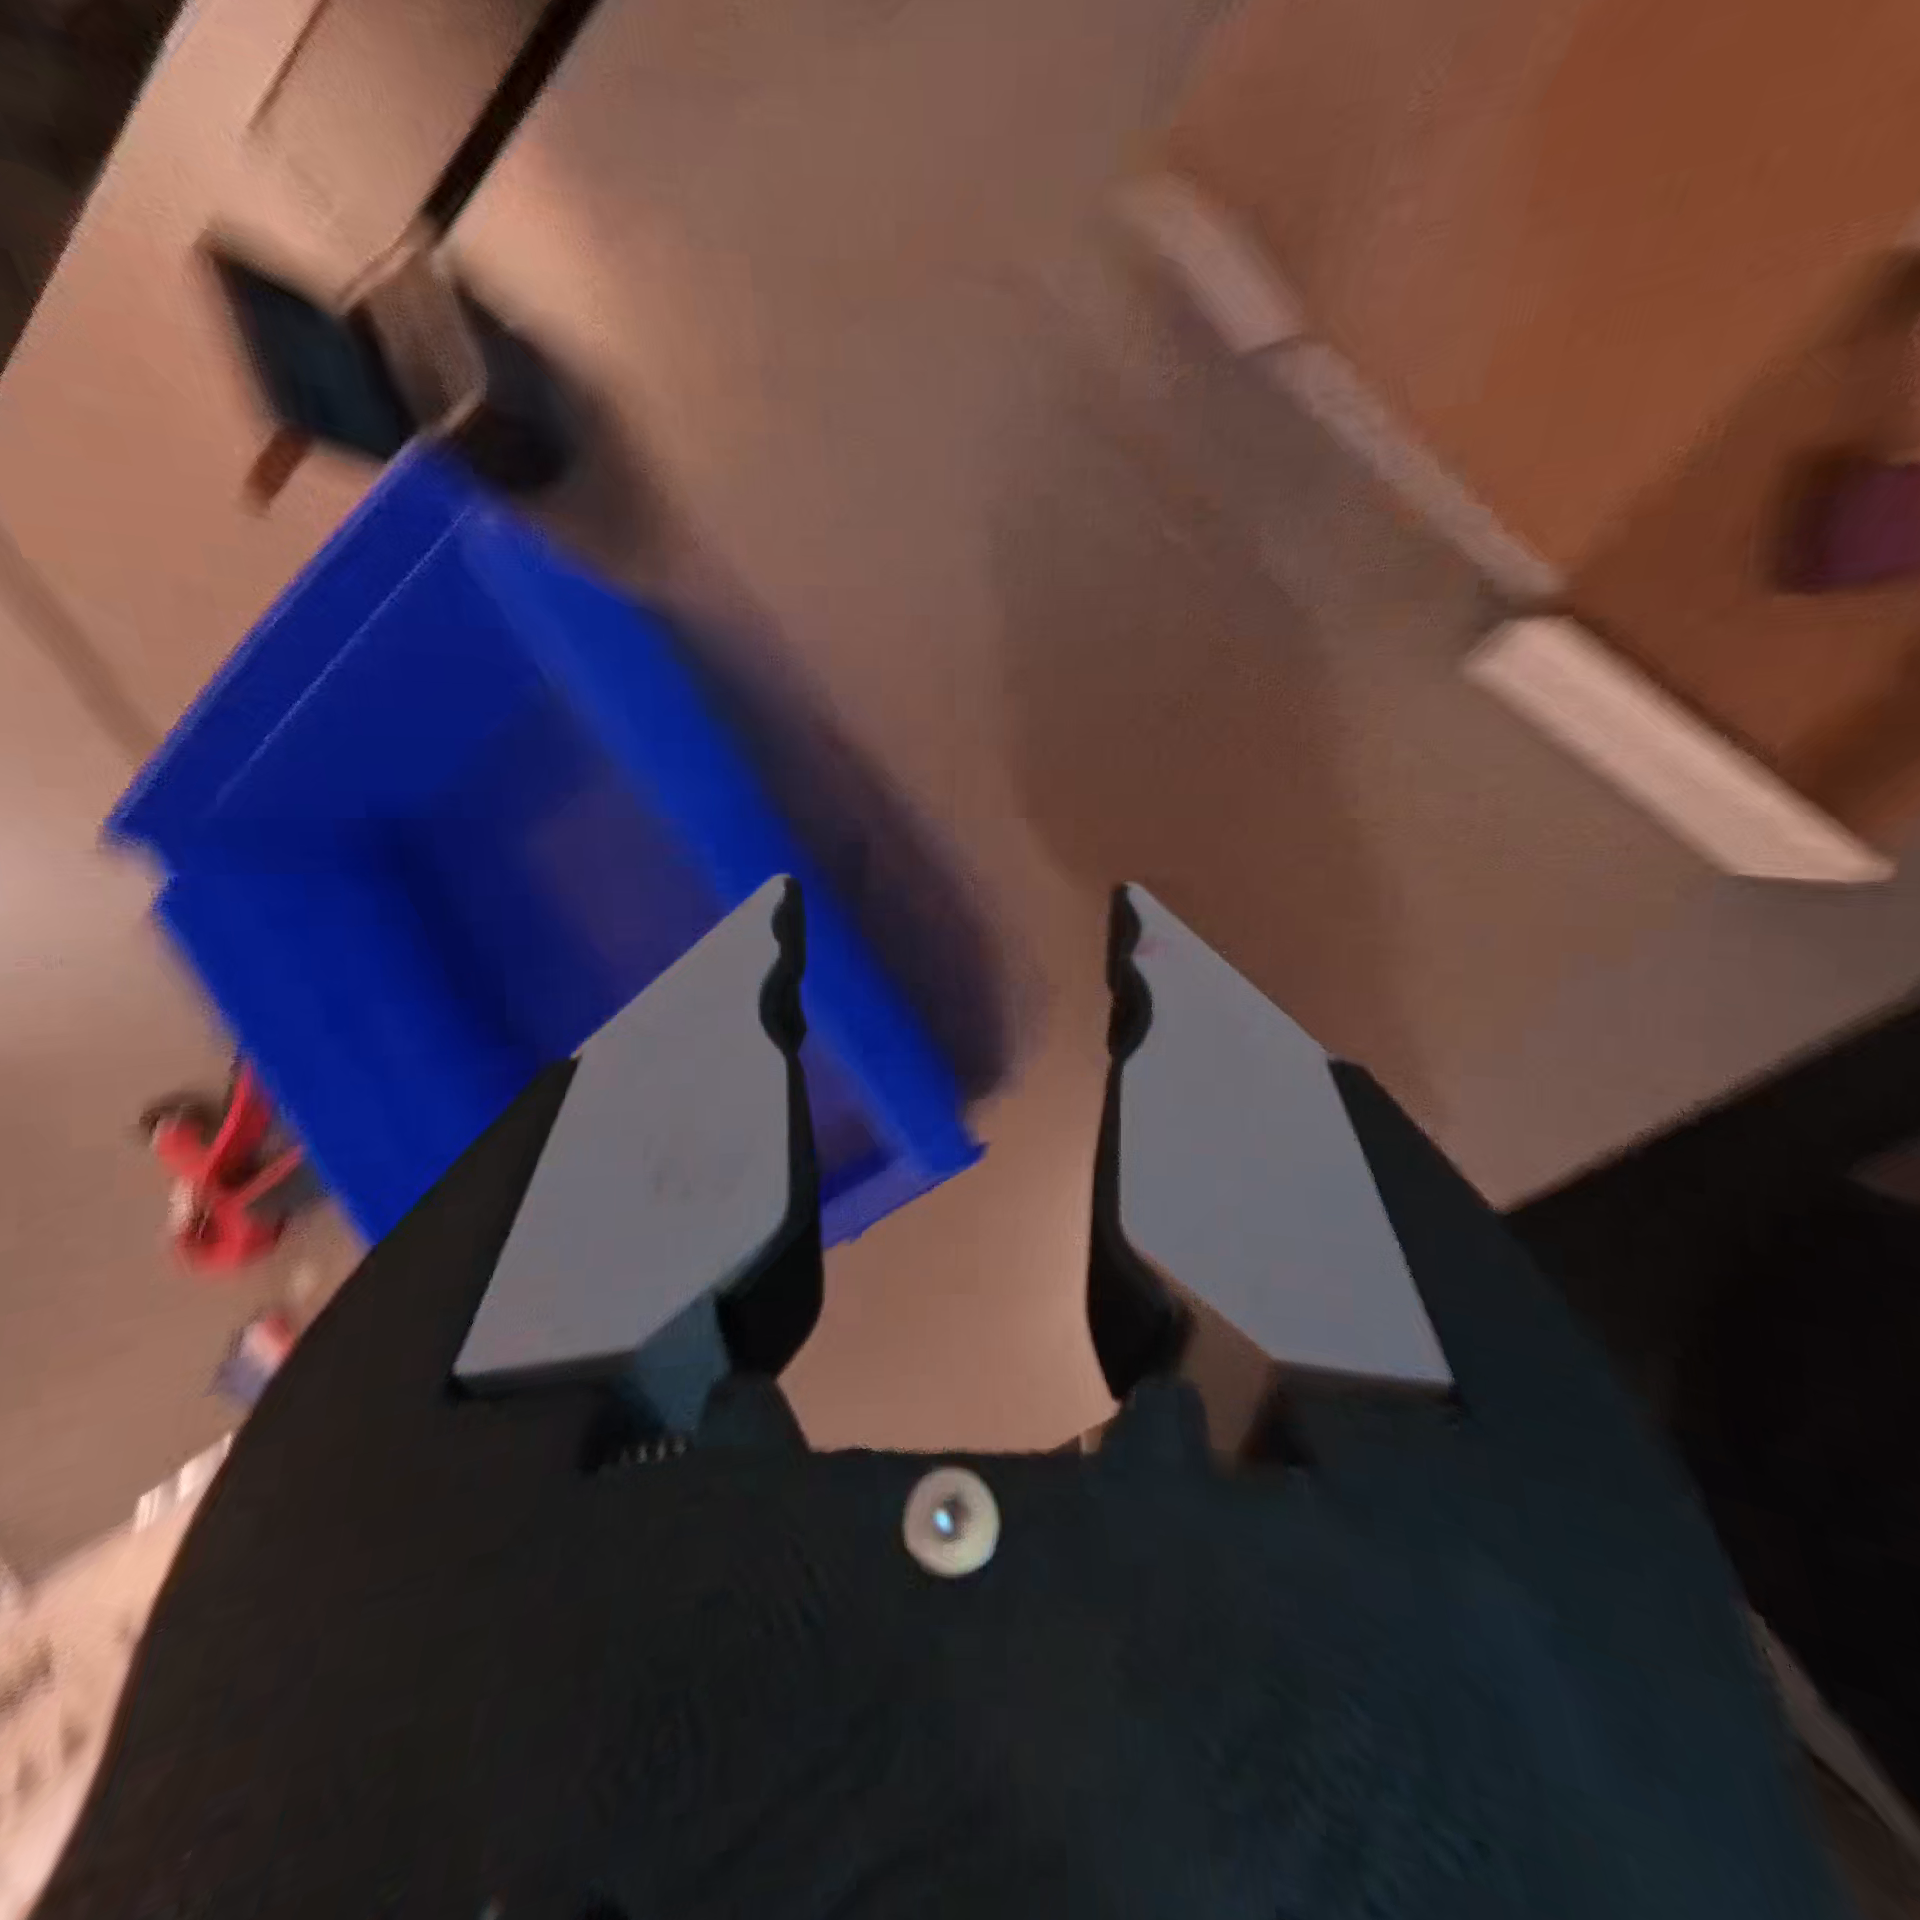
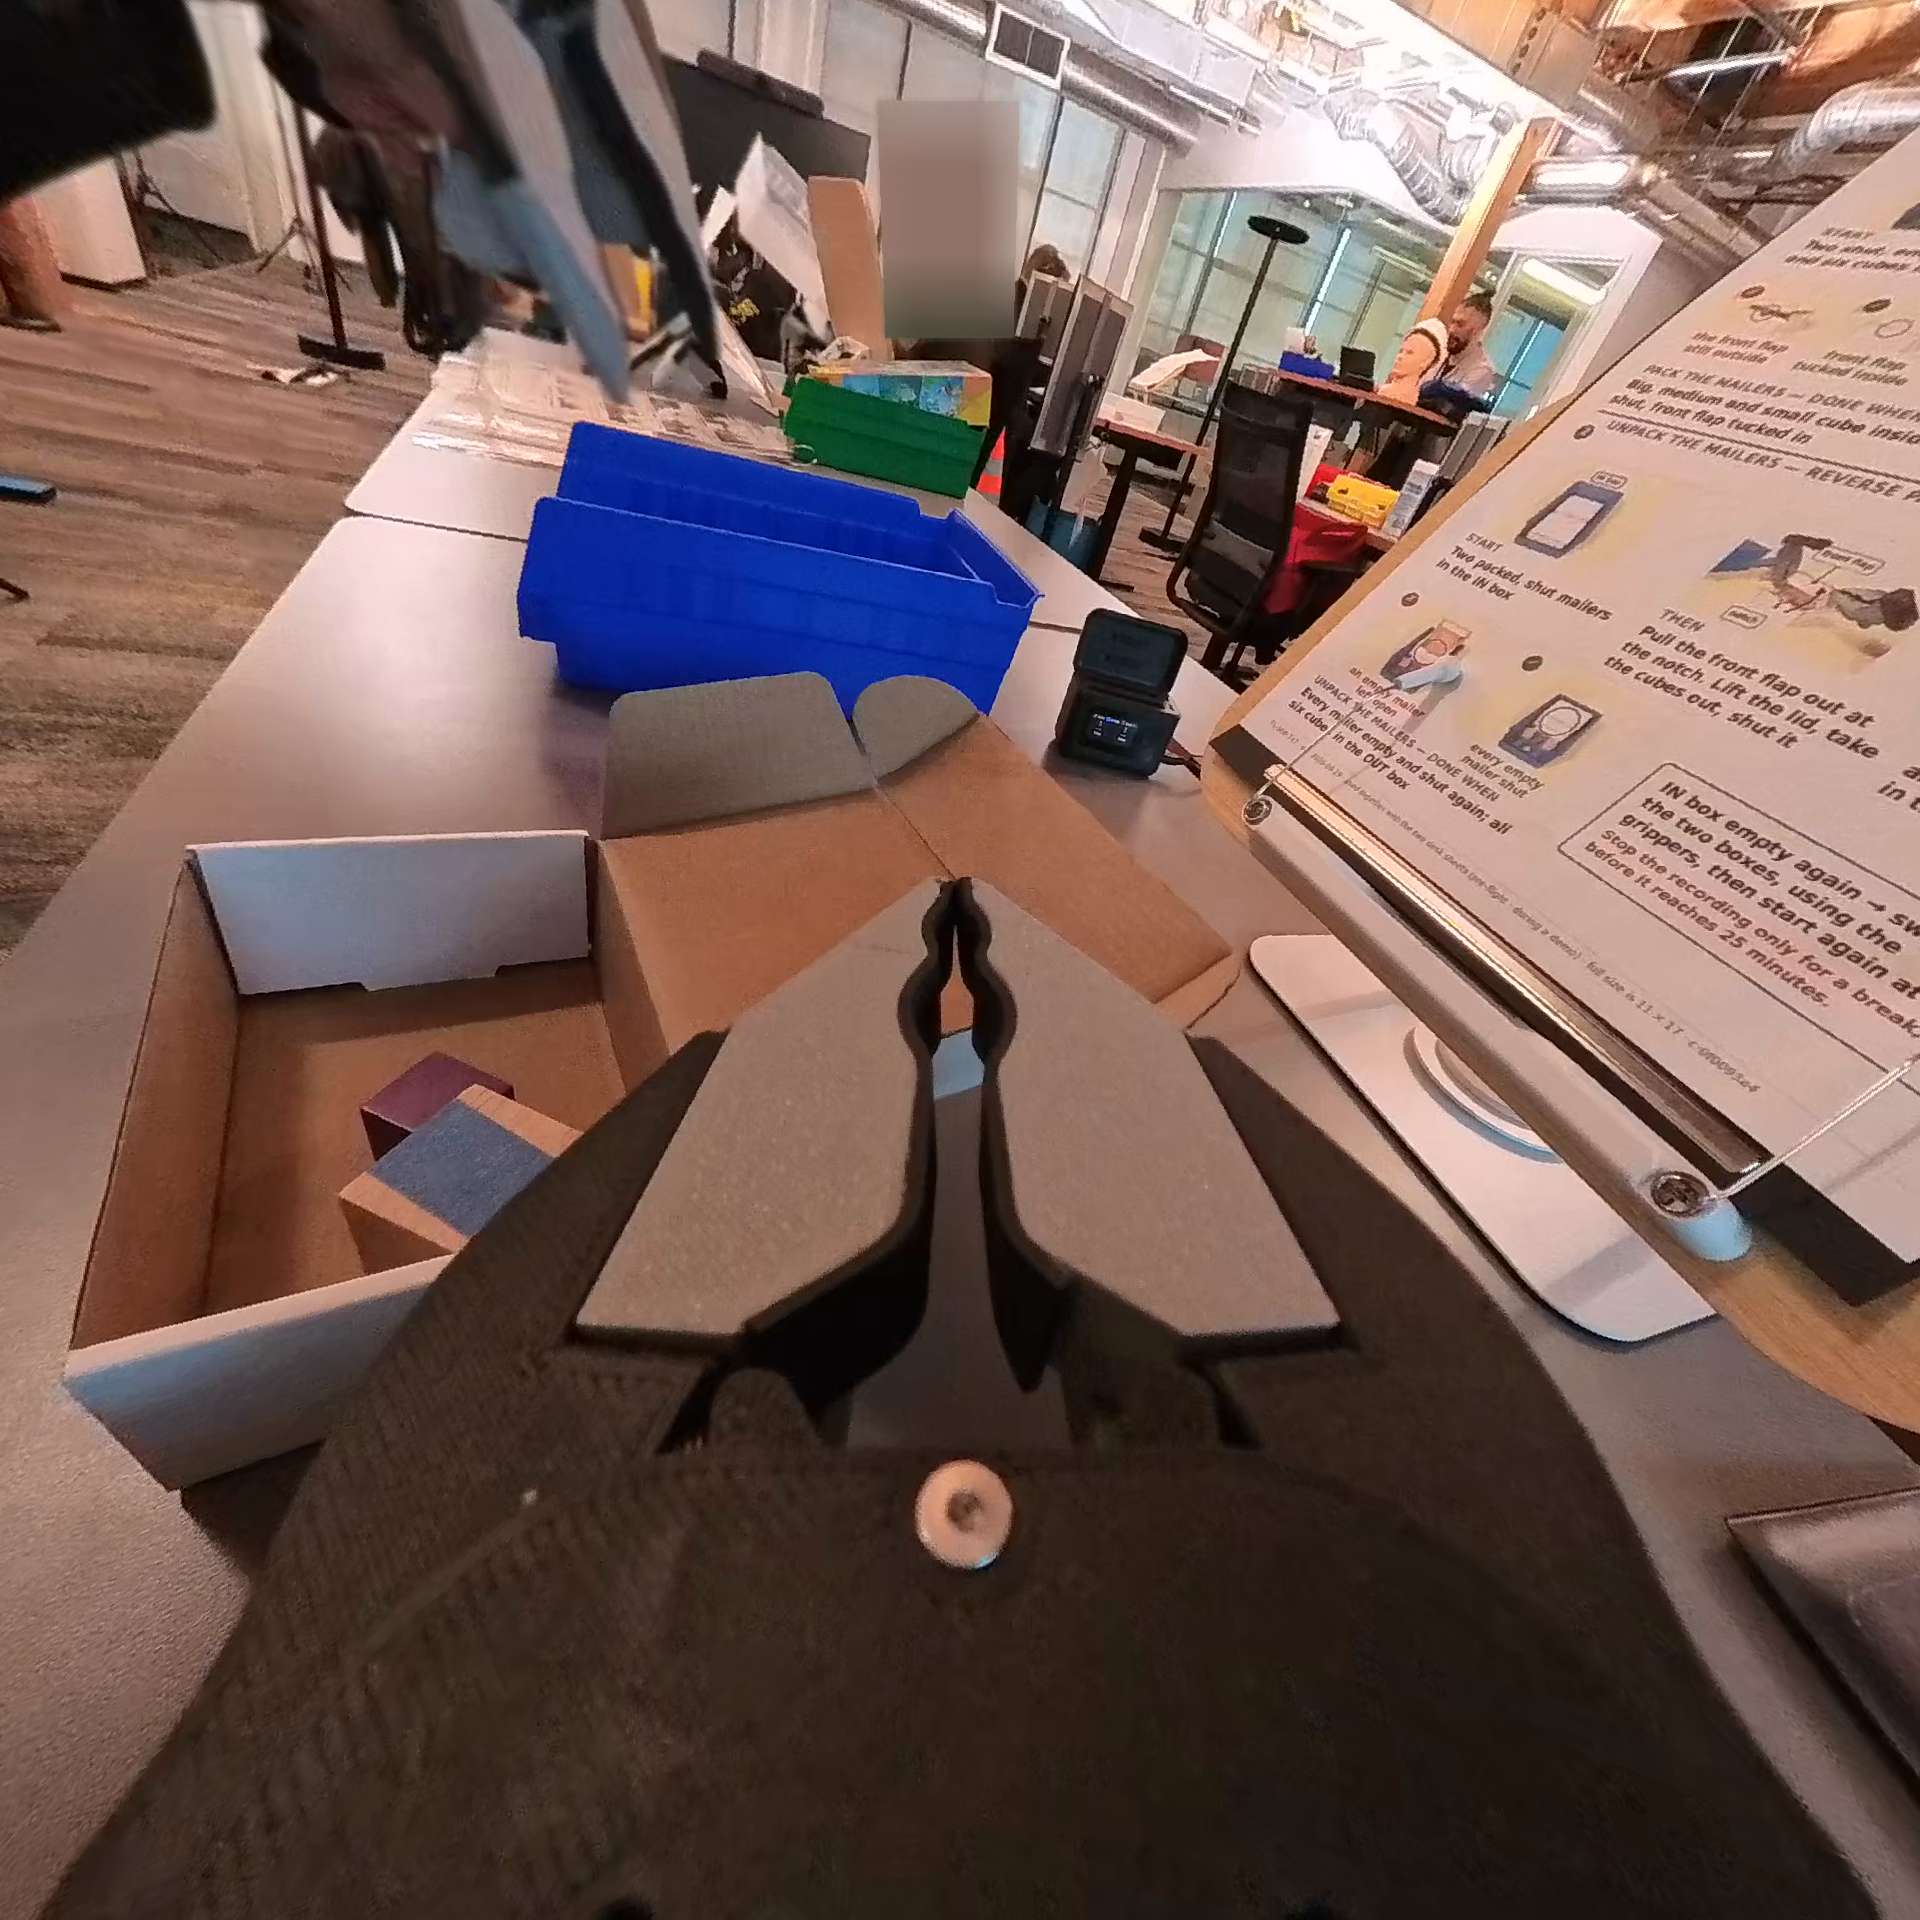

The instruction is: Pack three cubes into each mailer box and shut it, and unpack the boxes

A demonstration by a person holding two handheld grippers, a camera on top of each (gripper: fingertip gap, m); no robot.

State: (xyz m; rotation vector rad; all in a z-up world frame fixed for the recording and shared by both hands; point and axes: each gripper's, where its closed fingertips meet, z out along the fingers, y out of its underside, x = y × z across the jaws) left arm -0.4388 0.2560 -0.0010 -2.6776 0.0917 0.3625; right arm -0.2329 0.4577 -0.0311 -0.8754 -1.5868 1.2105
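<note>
Left wrist view: the picture is tilted and heavily blurred. The left gripper (image 1: 954, 935) has its jaws apart with a clear gap between the tips, and nothing is between them. Behind its left finger sits a blue bin (image 1: 499, 831) on the pale table (image 1: 831, 468). At upper right is the mailer box (image 1: 1558, 312), brown inside with white edges; a purple patch (image 1: 1860, 520) shows in it at the frame edge, too blurred to name. A small dark device (image 1: 312, 353) lies past the bin, and something red (image 1: 223, 1174) shows at the left edge.

Right wrist view: the right gripper (image 2: 961, 894) has its jaws closed, tips touching, with nothing seen between them. It hangs over the open mailer box (image 2: 187, 1039), which lies on the table (image 2: 364, 675) with its lid (image 2: 935, 831) folded back flat toward the bin. Inside the box, near its front wall, a purple cube (image 2: 426, 1096) touches a bigger blue-topped cube (image 2: 457, 1164); the gripper hides part of the interior. The blue bin (image 2: 758, 582) stands just beyond the lid, with a green bin (image 2: 883, 431) farther back. A small black device (image 2: 1122, 696) sits right of the lid. An instruction sheet on a stand (image 2: 1662, 675) fills the right side. The left gripper (image 2: 582, 208) shows blurred at upper left, high above the table.
</note>
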